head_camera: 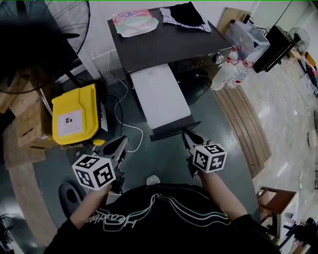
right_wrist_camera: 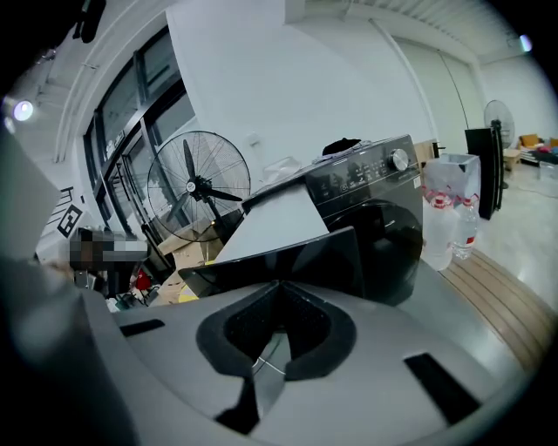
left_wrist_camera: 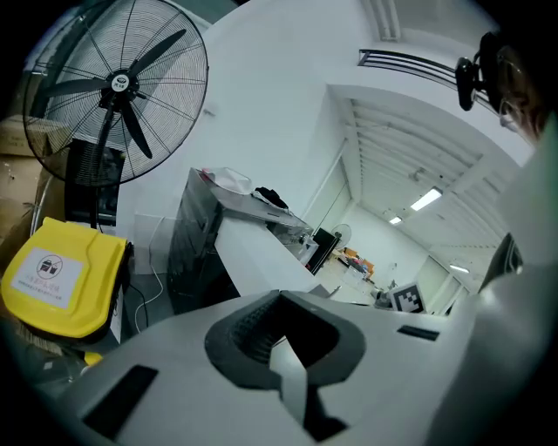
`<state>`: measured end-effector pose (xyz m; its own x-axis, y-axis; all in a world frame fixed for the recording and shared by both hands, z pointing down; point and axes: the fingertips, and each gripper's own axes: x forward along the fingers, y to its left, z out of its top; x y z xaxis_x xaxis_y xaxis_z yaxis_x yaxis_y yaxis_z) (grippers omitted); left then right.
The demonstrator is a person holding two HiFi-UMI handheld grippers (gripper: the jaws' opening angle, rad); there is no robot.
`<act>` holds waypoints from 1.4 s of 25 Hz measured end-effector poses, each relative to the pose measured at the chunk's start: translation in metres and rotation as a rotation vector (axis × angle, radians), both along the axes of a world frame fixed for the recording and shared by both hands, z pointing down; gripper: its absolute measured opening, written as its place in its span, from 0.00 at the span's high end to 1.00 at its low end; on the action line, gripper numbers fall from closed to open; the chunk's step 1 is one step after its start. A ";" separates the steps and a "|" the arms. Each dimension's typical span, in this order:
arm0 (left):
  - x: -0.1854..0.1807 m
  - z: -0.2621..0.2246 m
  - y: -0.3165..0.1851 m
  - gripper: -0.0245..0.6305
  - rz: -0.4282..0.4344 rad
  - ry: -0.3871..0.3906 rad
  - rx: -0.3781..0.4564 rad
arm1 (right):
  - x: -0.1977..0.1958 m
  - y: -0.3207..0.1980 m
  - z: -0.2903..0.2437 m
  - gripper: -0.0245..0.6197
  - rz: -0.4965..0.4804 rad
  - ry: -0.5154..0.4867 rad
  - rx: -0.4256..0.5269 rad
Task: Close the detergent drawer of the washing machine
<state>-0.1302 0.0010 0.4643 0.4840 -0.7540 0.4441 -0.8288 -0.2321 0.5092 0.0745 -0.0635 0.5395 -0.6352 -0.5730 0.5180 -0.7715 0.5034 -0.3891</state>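
Note:
The dark washing machine (head_camera: 164, 42) stands ahead of me. Its long white detergent drawer (head_camera: 160, 96) is pulled far out toward me and ends in a dark front panel (head_camera: 174, 130). My right gripper (head_camera: 189, 135) is shut and empty, its tips just at the right end of that panel; in the right gripper view the panel (right_wrist_camera: 288, 257) fills the space right beyond the gripper (right_wrist_camera: 277, 287). My left gripper (head_camera: 120, 144) is shut and empty, low and left of the drawer, apart from it. The left gripper view shows the drawer (left_wrist_camera: 257, 257) from the side.
A yellow bin (head_camera: 74, 115) and cardboard boxes (head_camera: 25, 124) sit left of the machine, with a big fan (head_camera: 35, 34) behind. A white cable (head_camera: 119, 109) runs over the floor. Water bottles (head_camera: 231, 69) and a wooden platform (head_camera: 246, 124) are to the right. A bag (head_camera: 134, 22) and black cloth (head_camera: 186, 14) lie on top.

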 end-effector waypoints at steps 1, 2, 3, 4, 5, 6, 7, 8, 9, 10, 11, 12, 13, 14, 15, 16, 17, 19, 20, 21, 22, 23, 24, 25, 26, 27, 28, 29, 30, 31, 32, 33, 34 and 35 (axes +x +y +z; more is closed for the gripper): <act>-0.001 0.000 -0.001 0.93 0.000 0.002 0.000 | 0.000 0.000 0.000 0.92 0.003 -0.001 -0.001; -0.002 0.000 -0.002 0.93 0.000 0.003 -0.001 | 0.000 0.000 0.000 0.92 0.006 0.001 -0.001; -0.003 0.001 -0.003 0.93 0.001 0.005 -0.002 | 0.000 0.000 0.001 0.92 0.009 0.004 0.000; -0.004 0.002 -0.003 0.93 0.001 0.006 -0.005 | -0.001 0.000 0.001 0.92 0.011 0.009 0.000; -0.005 0.003 -0.003 0.93 0.001 0.006 -0.007 | -0.001 0.000 0.002 0.92 0.013 0.014 0.002; -0.007 0.004 -0.004 0.93 0.000 0.007 -0.009 | -0.002 0.000 0.002 0.92 0.015 0.017 0.003; -0.008 0.005 -0.004 0.93 -0.001 0.009 -0.011 | -0.002 0.000 0.002 0.92 0.018 0.017 0.004; -0.010 0.006 -0.003 0.93 -0.003 0.010 -0.013 | -0.002 0.000 0.002 0.92 0.021 0.014 0.004; -0.011 0.007 -0.003 0.93 -0.004 0.010 -0.013 | -0.001 -0.001 0.001 0.92 0.024 0.009 0.003; -0.012 0.008 -0.003 0.93 -0.005 0.010 -0.013 | -0.001 -0.001 0.001 0.92 0.026 0.005 0.002; -0.014 0.010 -0.003 0.93 -0.007 0.010 -0.014 | 0.000 -0.002 0.000 0.92 0.028 0.003 0.001; -0.016 0.011 -0.003 0.93 -0.009 0.011 -0.017 | 0.000 -0.003 0.000 0.92 0.030 0.002 0.000; -0.019 0.012 -0.003 0.93 -0.011 0.012 -0.020 | 0.000 -0.003 0.000 0.92 0.034 0.000 -0.002; -0.021 0.012 -0.002 0.93 -0.013 0.011 -0.023 | 0.000 -0.003 0.000 0.92 0.039 -0.005 -0.006; -0.024 0.012 -0.002 0.93 -0.014 0.009 -0.024 | -0.001 -0.004 -0.001 0.92 0.045 -0.012 -0.012; -0.025 0.012 -0.001 0.93 -0.013 0.009 -0.023 | -0.001 -0.004 -0.002 0.92 0.051 -0.018 -0.018; -0.027 0.011 -0.001 0.93 -0.012 0.009 -0.020 | -0.001 -0.005 -0.003 0.92 0.054 -0.019 -0.021; -0.029 0.011 0.000 0.93 -0.008 0.011 -0.015 | -0.002 -0.005 -0.003 0.92 0.054 -0.012 -0.023; -0.031 0.011 0.000 0.93 -0.009 0.011 -0.015 | -0.002 -0.005 -0.003 0.92 0.053 -0.009 -0.026; -0.033 0.011 0.001 0.93 -0.010 0.011 -0.014 | -0.002 -0.004 -0.003 0.92 0.055 -0.010 -0.029; -0.035 0.010 0.002 0.93 -0.014 0.010 -0.014 | -0.002 -0.004 -0.003 0.92 0.057 -0.013 -0.033; -0.036 0.010 0.002 0.93 -0.018 0.009 -0.012 | -0.002 -0.003 -0.003 0.92 0.059 -0.016 -0.036; -0.038 0.009 0.003 0.93 -0.023 0.010 -0.011 | -0.003 -0.003 -0.004 0.92 0.060 -0.019 -0.038; -0.040 0.009 0.004 0.93 -0.028 0.010 -0.010 | -0.003 -0.004 -0.004 0.92 0.060 -0.021 -0.038; -0.042 0.009 0.005 0.93 -0.033 0.010 -0.010 | -0.003 -0.004 -0.005 0.92 0.059 -0.024 -0.037; -0.044 0.010 0.006 0.93 -0.037 0.010 -0.012 | -0.004 -0.004 -0.006 0.92 0.060 -0.028 -0.035; -0.045 0.011 0.008 0.93 -0.040 0.009 -0.014 | -0.004 -0.004 -0.006 0.92 0.063 -0.035 -0.033; -0.046 0.012 0.010 0.93 -0.041 0.009 -0.017 | -0.004 -0.004 -0.007 0.92 0.067 -0.043 -0.032; -0.046 0.013 0.011 0.93 -0.042 0.008 -0.019 | -0.004 -0.004 -0.007 0.92 0.071 -0.052 -0.033; -0.045 0.013 0.012 0.93 -0.043 0.006 -0.020 | -0.004 -0.004 -0.009 0.92 0.074 -0.061 -0.033; -0.045 0.012 0.012 0.93 -0.044 0.003 -0.019 | -0.004 -0.004 -0.010 0.92 0.075 -0.068 -0.031; -0.044 0.010 0.012 0.93 -0.045 0.000 -0.017 | -0.004 -0.005 -0.012 0.92 0.073 -0.072 -0.028; -0.043 0.008 0.011 0.93 -0.045 -0.003 -0.012 | -0.005 -0.005 -0.013 0.92 0.068 -0.075 -0.024; -0.042 0.007 0.010 0.93 -0.045 -0.006 -0.009 | -0.006 -0.006 -0.015 0.92 0.063 -0.078 -0.019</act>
